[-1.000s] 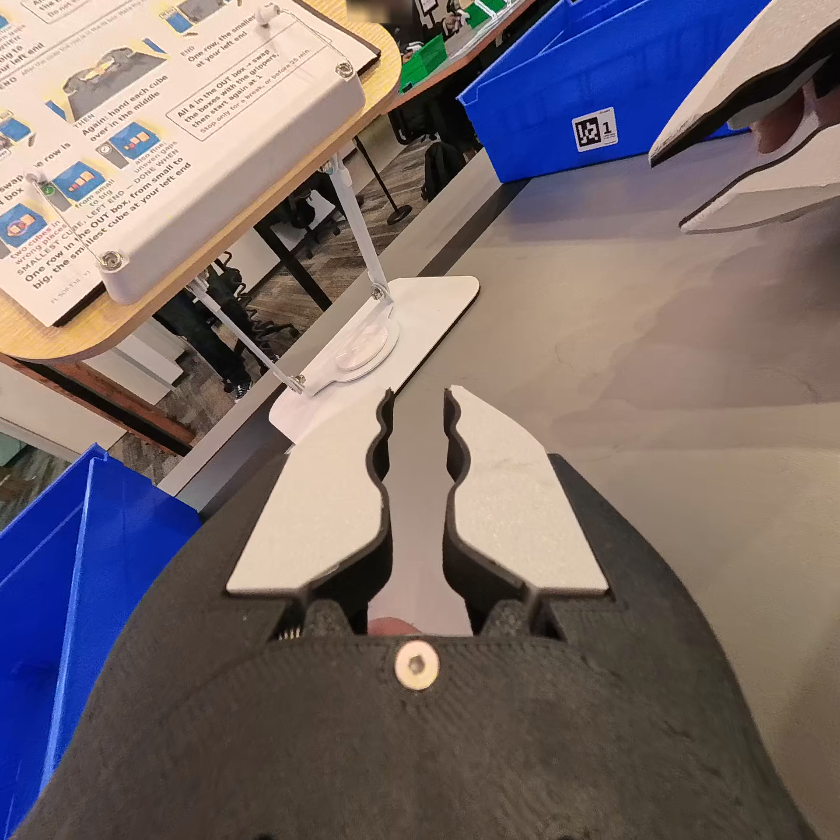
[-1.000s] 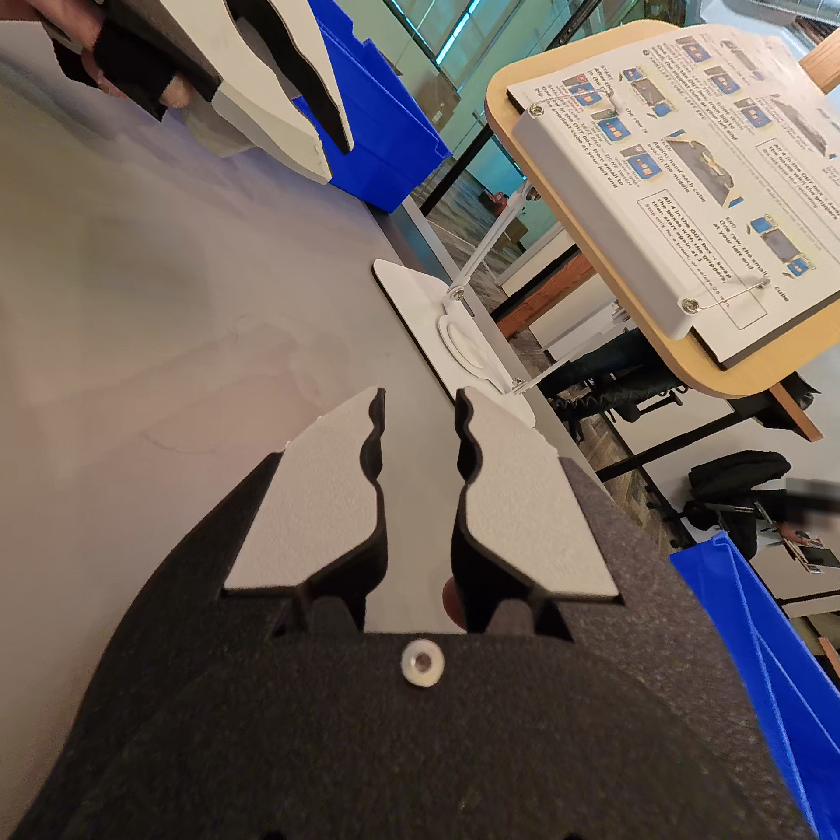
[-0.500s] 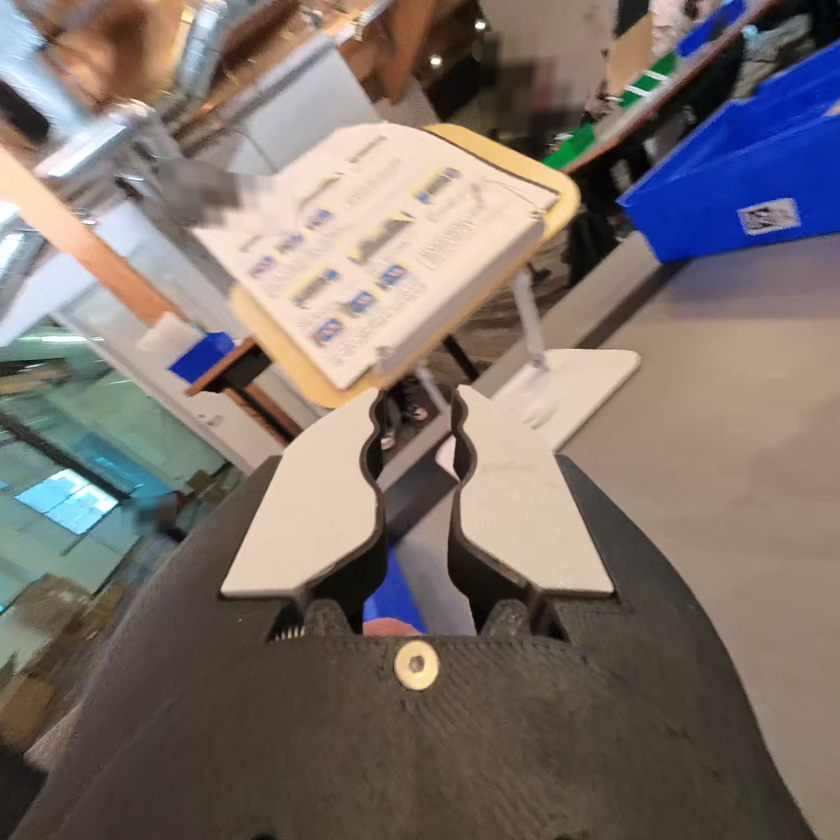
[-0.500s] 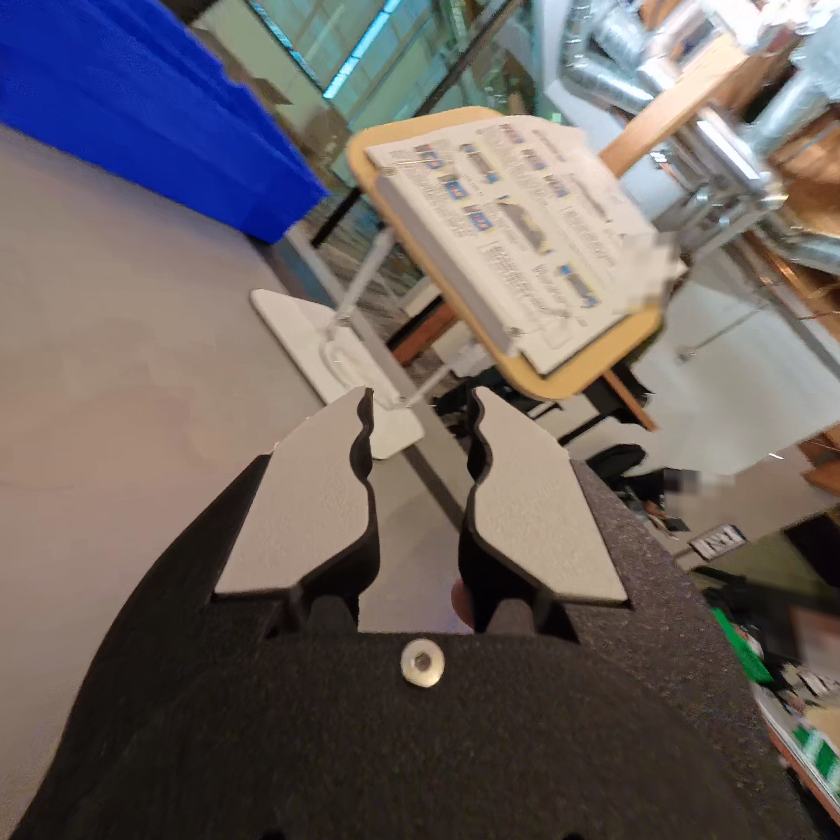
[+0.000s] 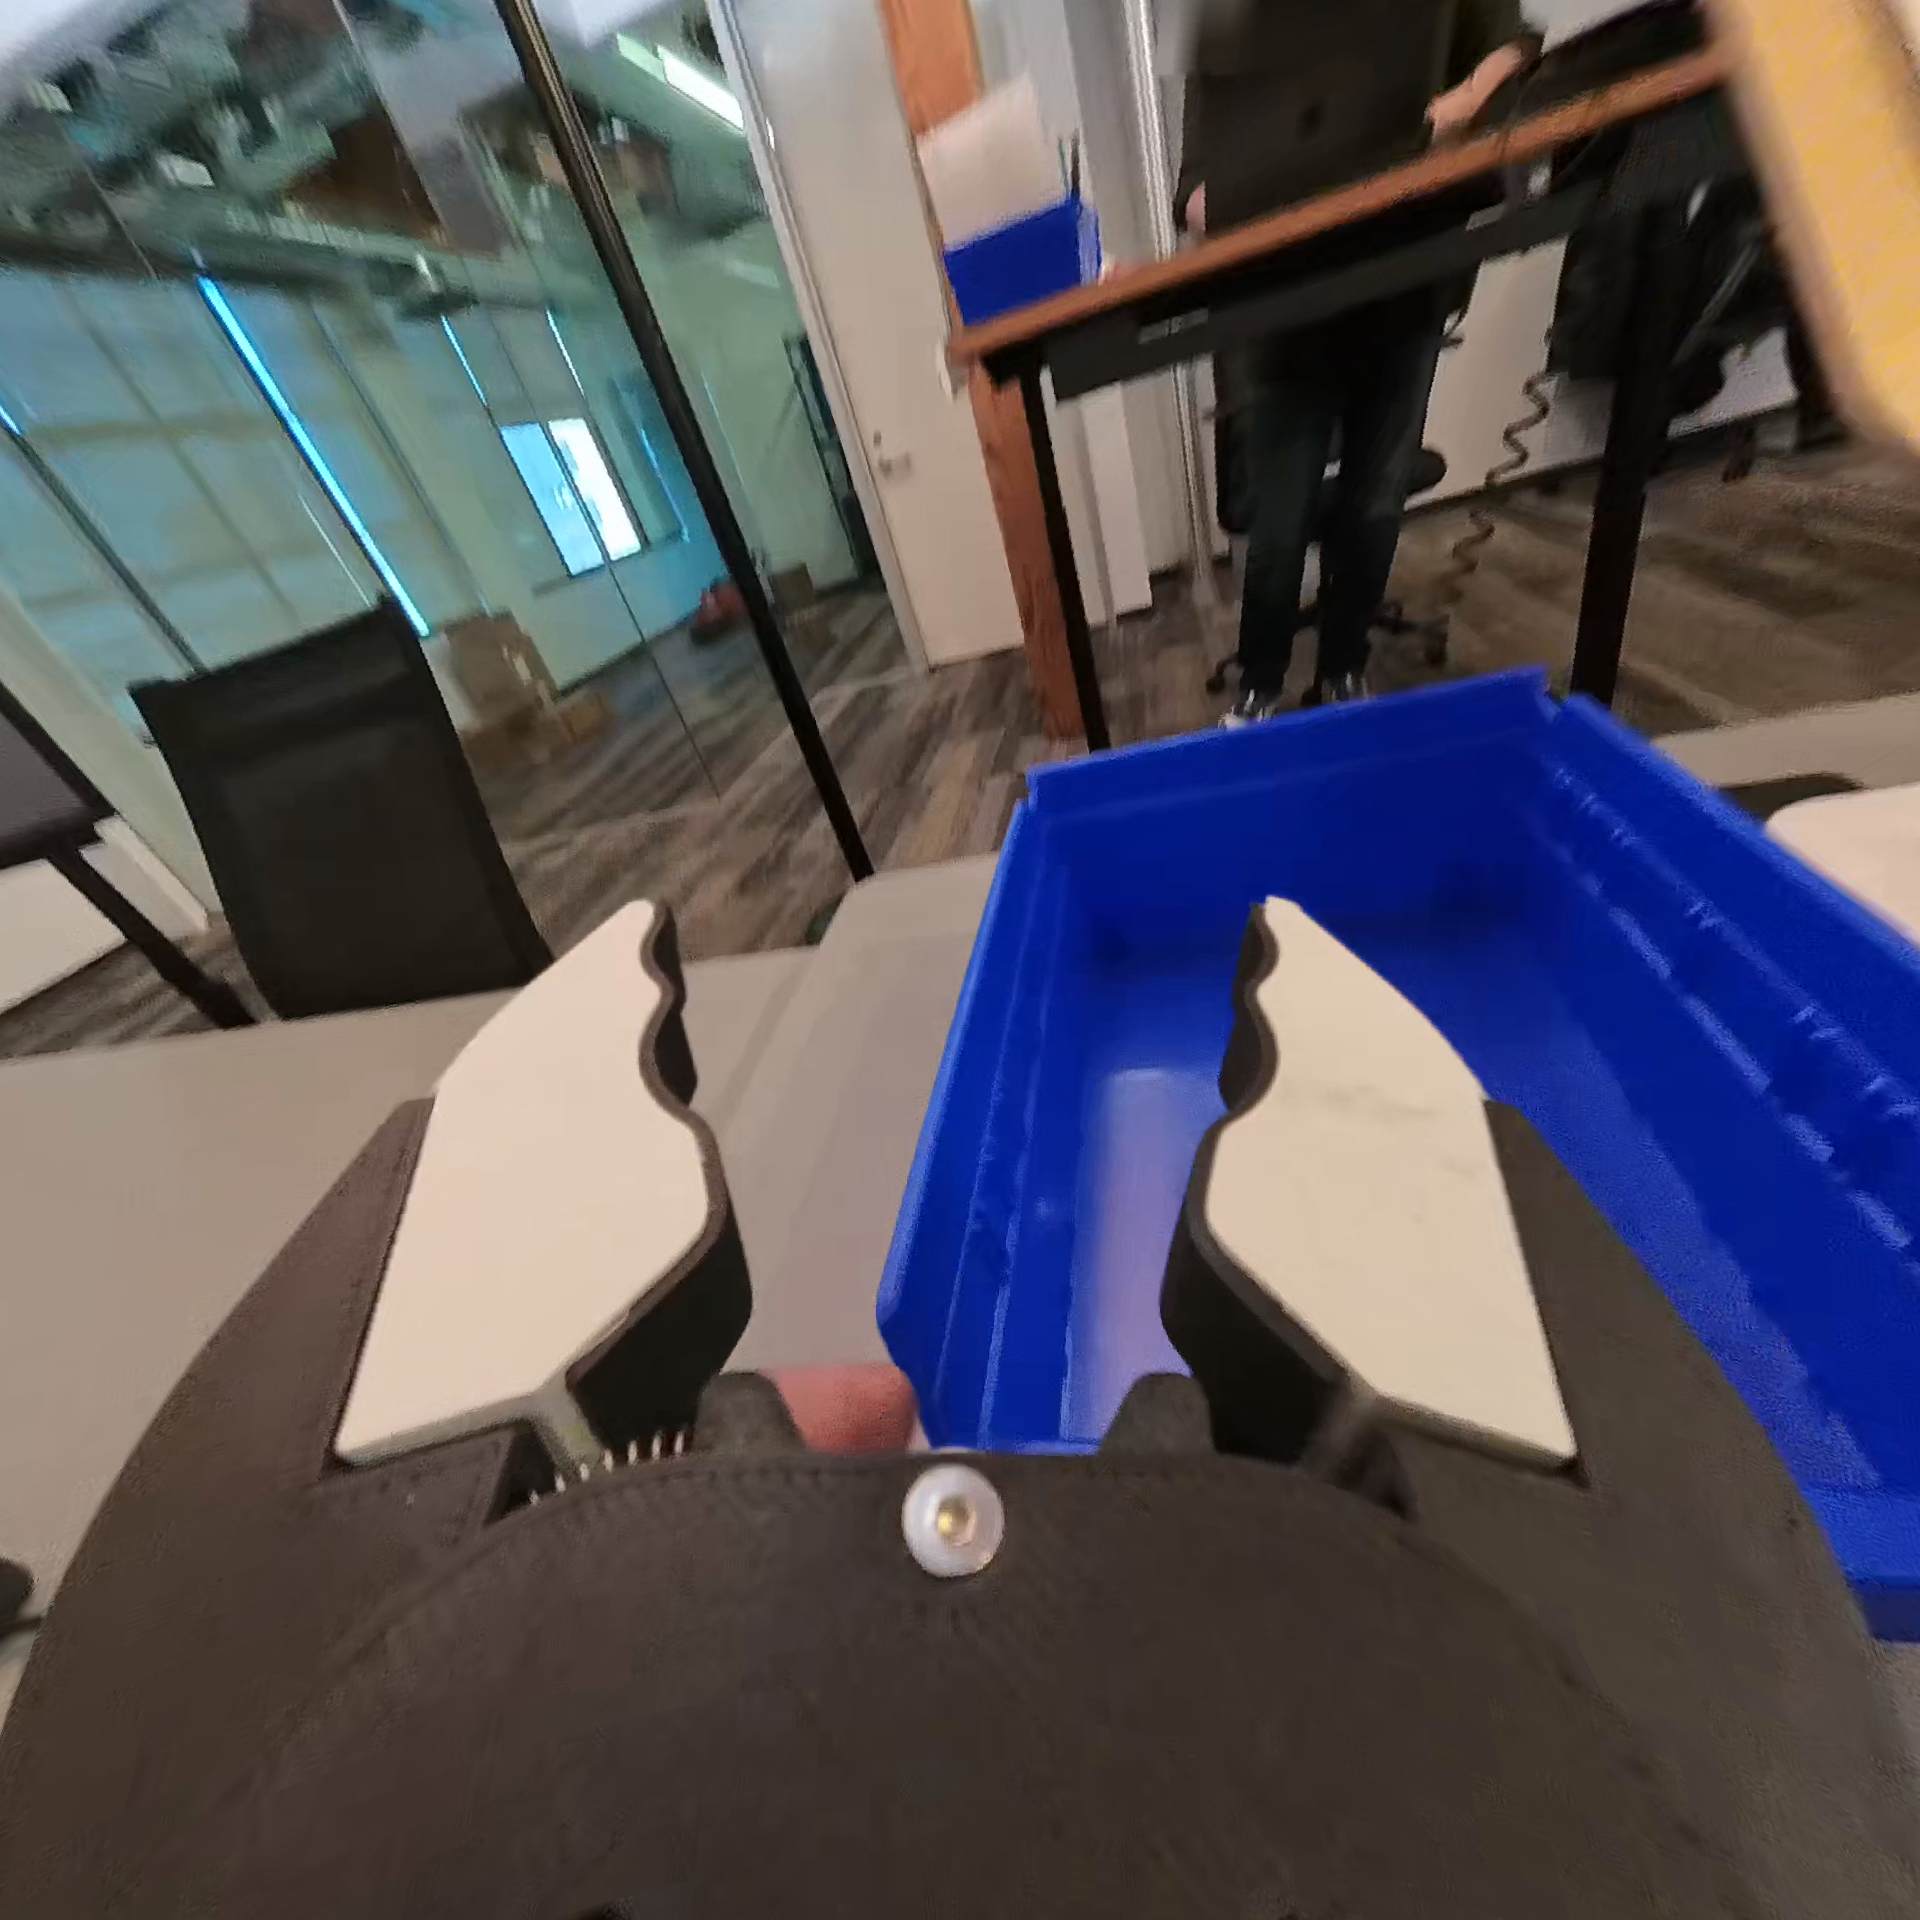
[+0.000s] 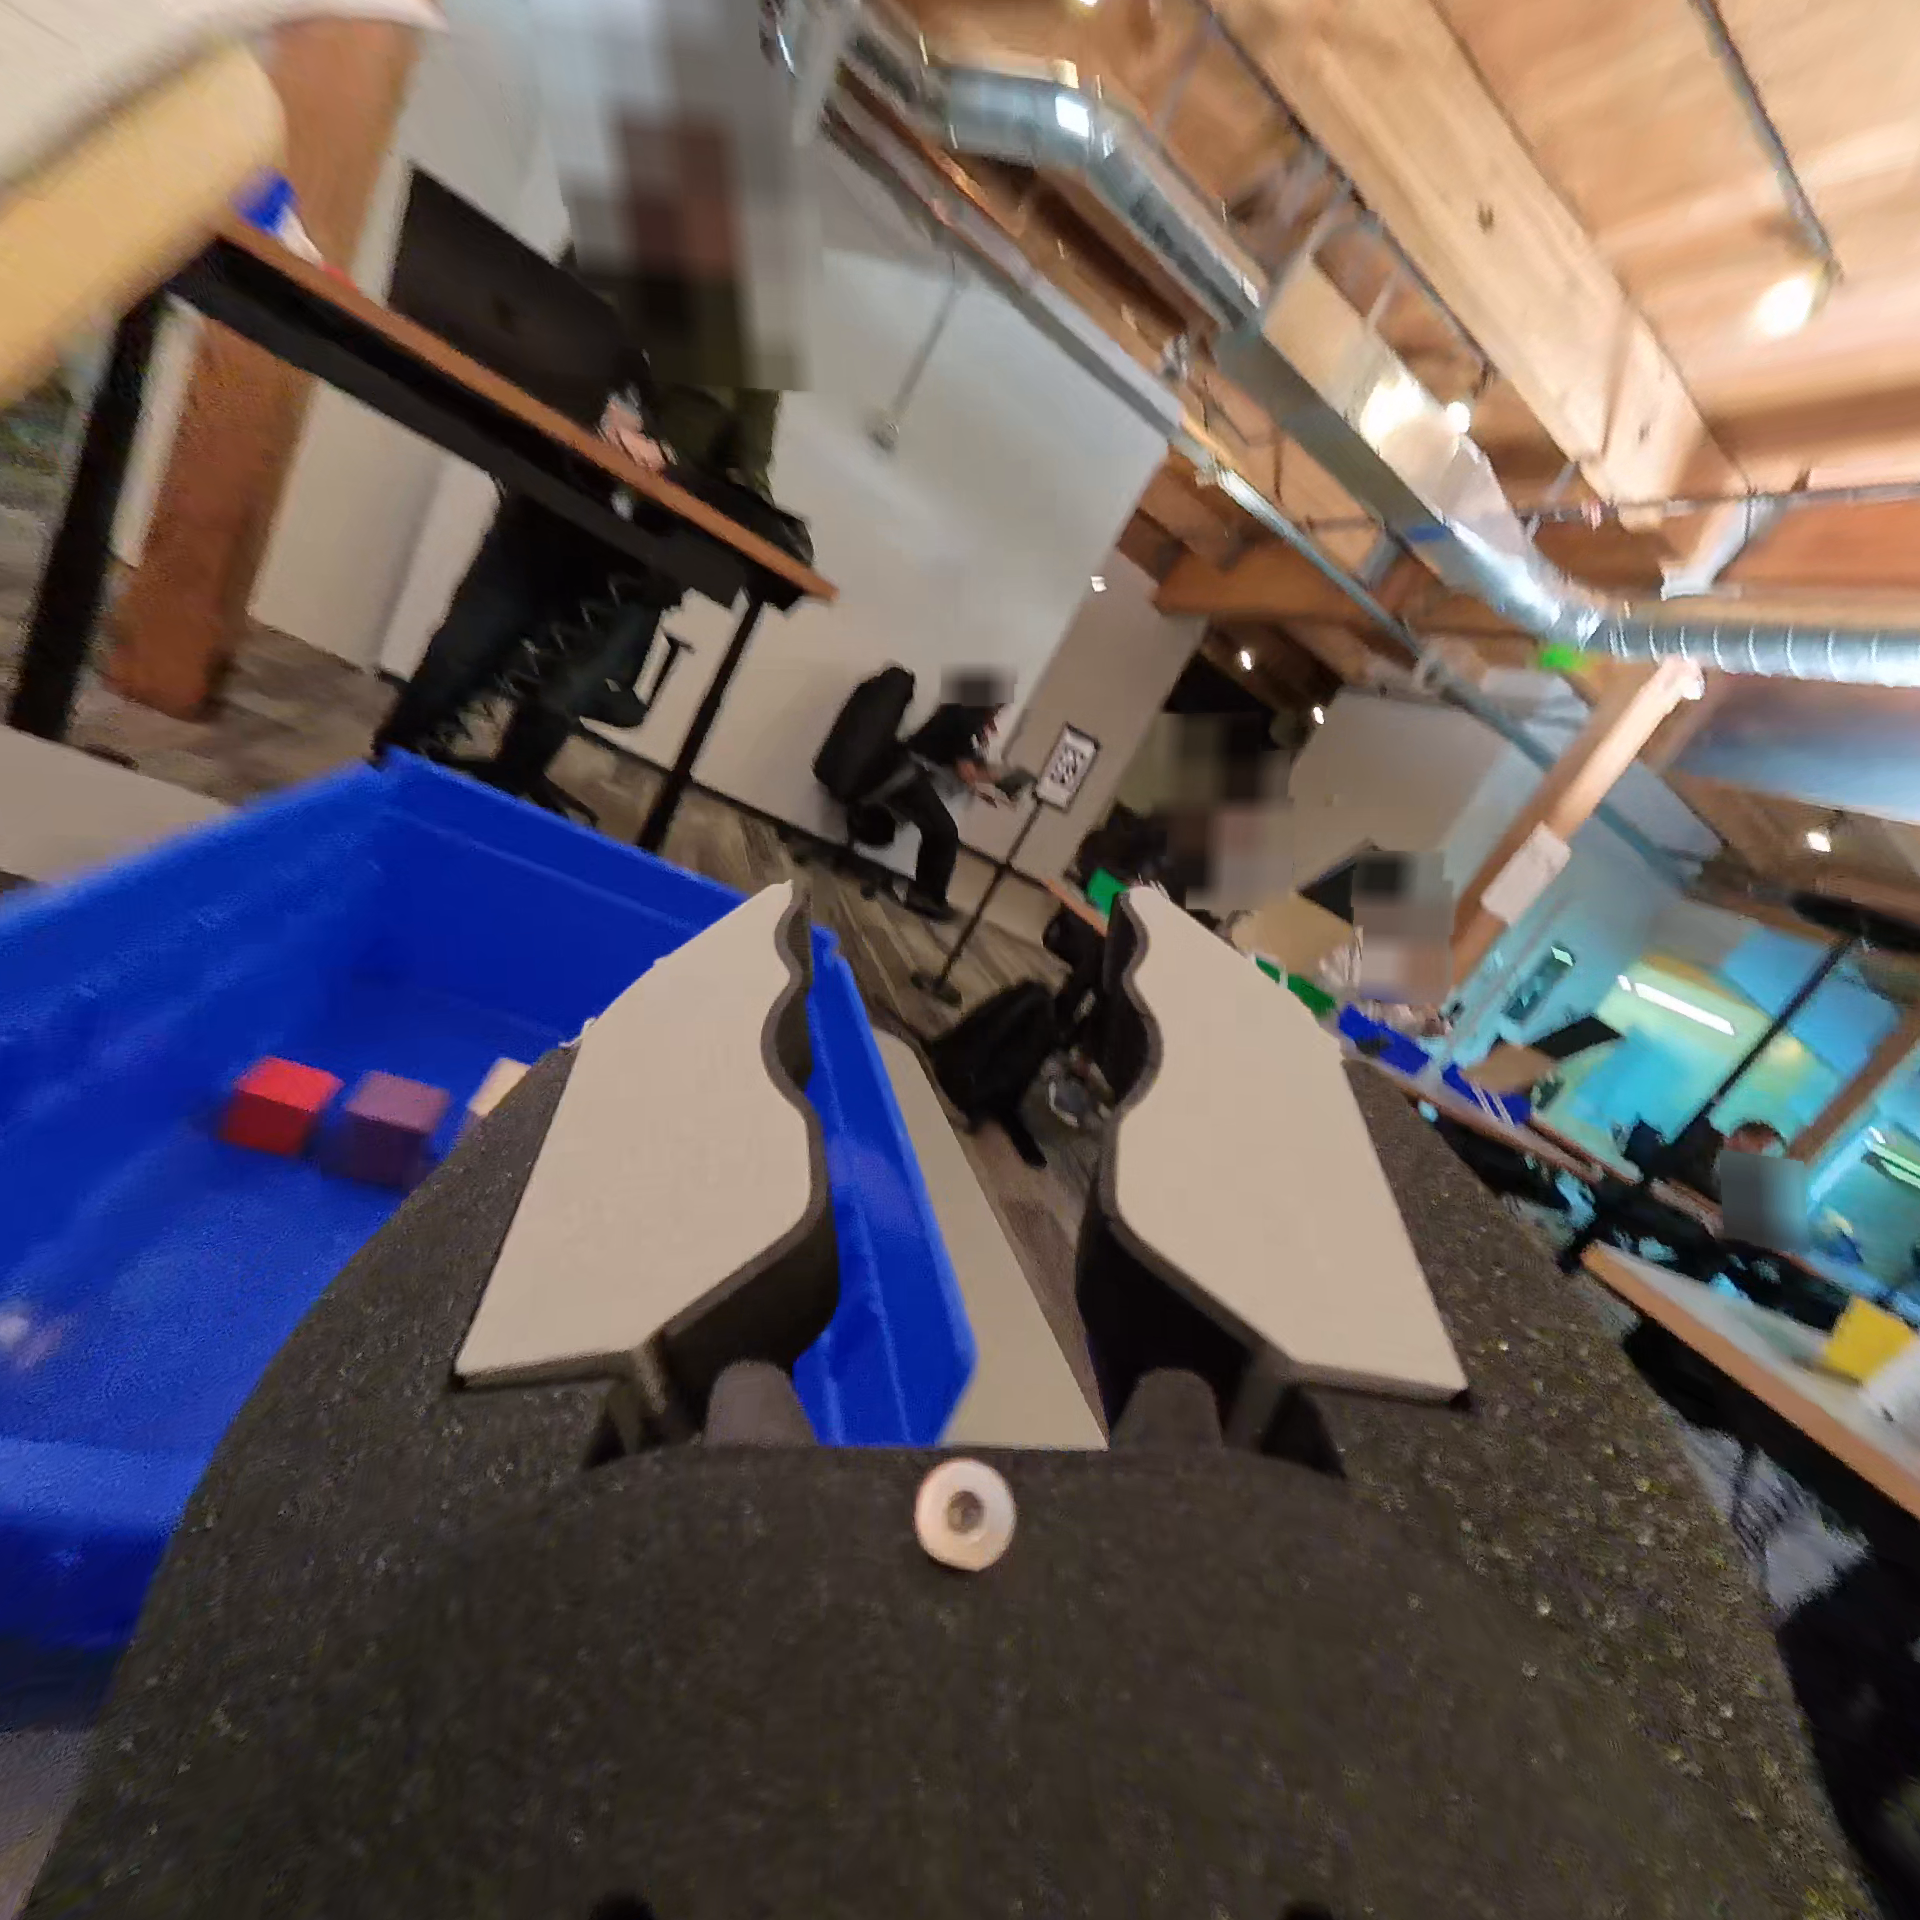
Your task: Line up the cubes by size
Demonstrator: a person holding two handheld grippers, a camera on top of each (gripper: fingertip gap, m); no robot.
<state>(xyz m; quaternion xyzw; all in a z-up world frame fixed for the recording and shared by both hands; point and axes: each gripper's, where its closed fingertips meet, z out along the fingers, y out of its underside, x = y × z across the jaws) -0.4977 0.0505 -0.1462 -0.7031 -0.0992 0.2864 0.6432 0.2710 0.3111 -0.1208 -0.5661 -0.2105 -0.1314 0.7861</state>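
My left gripper [image 5: 961, 920] is wide open and empty, above the near left wall of a blue bin [image 5: 1704, 966] whose visible inside holds no cubes. My right gripper [image 6: 961, 904] is open and empty, over the right end of a second blue bin [image 6: 416, 894]. In that bin a red cube [image 6: 278, 1103], a purple cube [image 6: 393, 1127] and part of a pale cube [image 6: 501, 1081] lie in a row, left of my right gripper and partly hidden by it.
Both bins stand on a grey table [image 5: 208, 1164]. The table's edge [image 6: 966, 1226] runs just right of the bin with cubes. Beyond are desks [image 5: 1299, 260], a standing person [image 5: 1320, 416], a glass wall [image 5: 364, 416] and office chairs [image 6: 868, 748]. Tip to tip, the grippers are about 80 cm apart.
Both grippers have swung outward from the instruction stand at the table's middle to the bins at the two sides. Both jaws have opened, the left one much wider.
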